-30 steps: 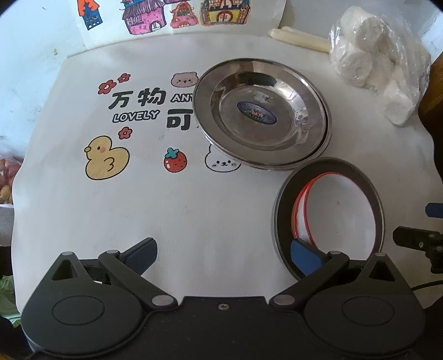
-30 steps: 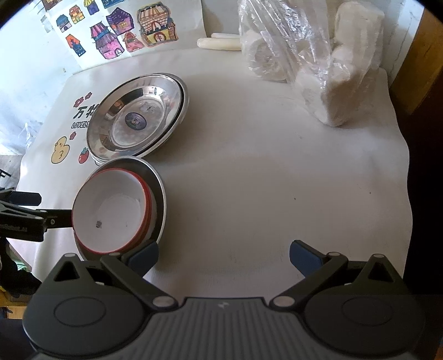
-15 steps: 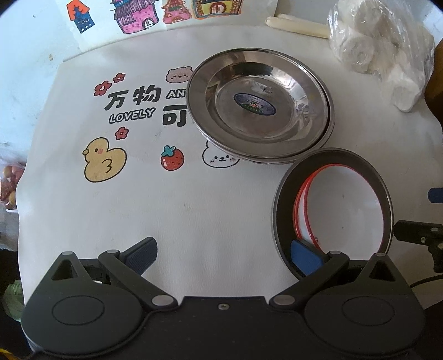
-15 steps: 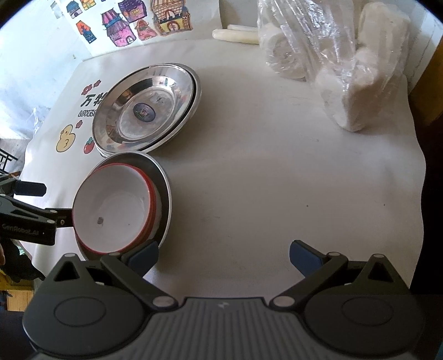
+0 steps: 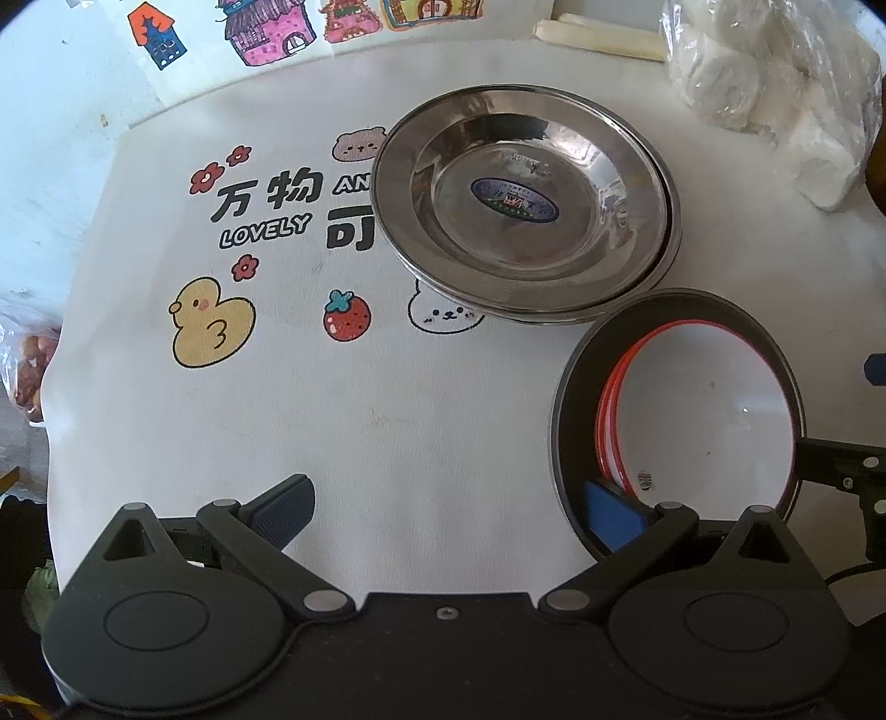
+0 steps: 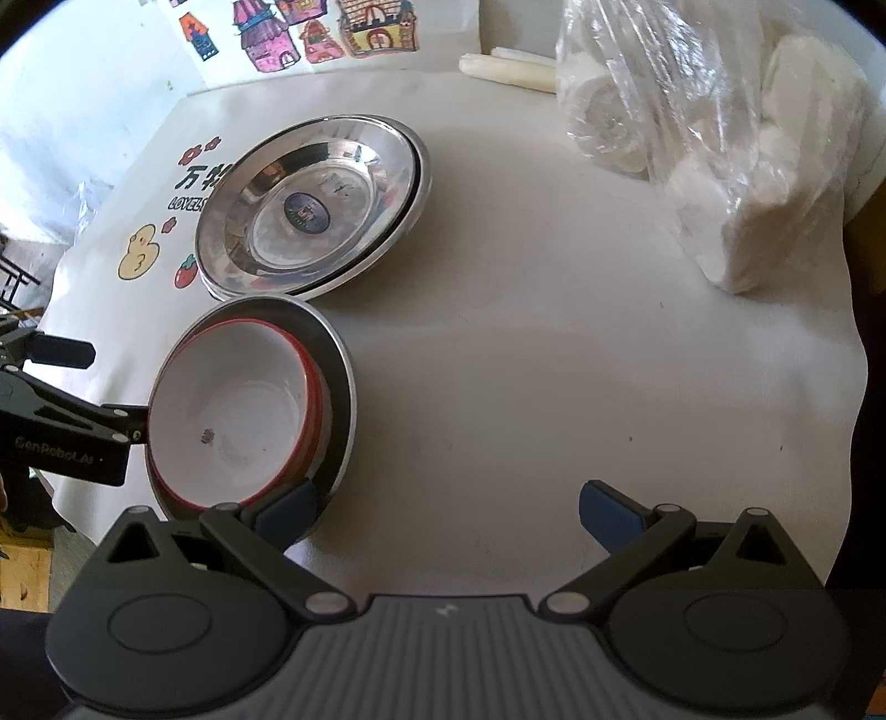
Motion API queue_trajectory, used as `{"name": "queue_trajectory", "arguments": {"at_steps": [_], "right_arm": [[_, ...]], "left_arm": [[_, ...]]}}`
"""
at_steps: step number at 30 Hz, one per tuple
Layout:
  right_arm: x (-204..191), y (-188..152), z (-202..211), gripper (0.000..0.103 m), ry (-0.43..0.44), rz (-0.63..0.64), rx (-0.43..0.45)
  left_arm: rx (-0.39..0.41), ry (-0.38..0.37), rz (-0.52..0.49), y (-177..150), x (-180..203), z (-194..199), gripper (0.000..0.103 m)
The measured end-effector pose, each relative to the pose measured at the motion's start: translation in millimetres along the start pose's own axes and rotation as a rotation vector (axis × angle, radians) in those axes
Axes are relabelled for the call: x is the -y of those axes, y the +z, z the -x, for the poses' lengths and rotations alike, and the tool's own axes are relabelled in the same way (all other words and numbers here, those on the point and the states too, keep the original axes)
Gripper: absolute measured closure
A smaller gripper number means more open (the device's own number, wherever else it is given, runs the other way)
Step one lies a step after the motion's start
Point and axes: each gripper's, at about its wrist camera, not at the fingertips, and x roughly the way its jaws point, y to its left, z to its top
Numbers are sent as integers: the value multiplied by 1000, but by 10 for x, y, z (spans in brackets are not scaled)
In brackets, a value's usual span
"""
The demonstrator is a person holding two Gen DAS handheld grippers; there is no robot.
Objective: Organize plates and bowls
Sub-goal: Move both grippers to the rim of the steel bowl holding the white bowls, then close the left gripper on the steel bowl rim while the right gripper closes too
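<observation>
A stack of shiny steel plates (image 5: 520, 205) (image 6: 310, 210) lies on the printed white cloth. Just in front of it sits a dark steel bowl (image 5: 570, 399) (image 6: 338, 382) with red-rimmed white bowls (image 5: 703, 421) (image 6: 232, 415) nested inside. My left gripper (image 5: 448, 507) is open, and its right pad overlaps the steel bowl's near rim. My right gripper (image 6: 448, 509) is open too, its left pad at that bowl's near edge. Each gripper shows at the side of the other's view, on opposite sides of the bowls. Neither holds anything.
A clear plastic bag of white rolls (image 6: 736, 144) (image 5: 775, 94) stands at the back right, with pale sticks (image 6: 509, 69) behind it. Children's drawings (image 5: 277, 27) hang on the back wall. The table drops off at the right edge (image 6: 853, 354).
Both views have drifted slightly, so the bowls and plates sit a little further right in each frame. The dishes have not moved on the cloth, and both grippers stay open.
</observation>
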Motion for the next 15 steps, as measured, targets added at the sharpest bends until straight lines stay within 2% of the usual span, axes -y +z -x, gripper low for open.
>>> {"name": "queue_trajectory", "arguments": {"at_steps": [13, 15], "right_arm": [[-114, 58, -59, 1, -41, 96, 9], [-106, 55, -52, 6, -23, 99, 13]], "left_arm": [[-6, 27, -10, 8, 42, -42, 1], [-8, 27, -2, 6, 43, -40, 1]]}}
